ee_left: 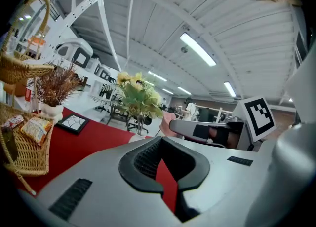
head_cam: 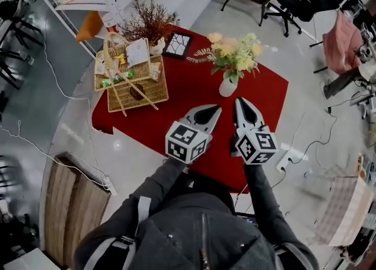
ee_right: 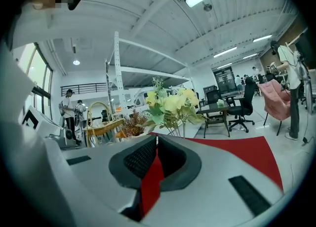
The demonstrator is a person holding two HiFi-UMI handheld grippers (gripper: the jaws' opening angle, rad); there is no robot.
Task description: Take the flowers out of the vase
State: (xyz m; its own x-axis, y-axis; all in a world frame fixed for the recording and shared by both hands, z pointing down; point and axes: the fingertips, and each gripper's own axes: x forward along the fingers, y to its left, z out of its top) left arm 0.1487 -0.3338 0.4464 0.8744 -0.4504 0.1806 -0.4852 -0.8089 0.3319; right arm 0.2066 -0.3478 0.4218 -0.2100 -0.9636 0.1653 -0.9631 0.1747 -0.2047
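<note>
A bunch of yellow and cream flowers (head_cam: 235,51) stands upright in a small white vase (head_cam: 228,85) on the red tablecloth (head_cam: 194,95). Both grippers hover over the near part of the table and point toward the vase, a short way from it. My left gripper (head_cam: 216,109) is shut, with nothing between its jaws. My right gripper (head_cam: 239,101) is also shut and empty, its tip just below the vase. The flowers (ee_left: 136,95) rise ahead of the left gripper (ee_left: 159,142) in the left gripper view. In the right gripper view the flowers (ee_right: 170,105) stand just beyond the right gripper (ee_right: 157,138).
A wicker basket (head_cam: 132,78) holding snacks sits at the table's left, with a dried plant (head_cam: 150,25) in a white pot and a black framed tile (head_cam: 178,44) behind it. A power strip (head_cam: 282,160) lies on the floor at right. Chairs and desks stand farther back.
</note>
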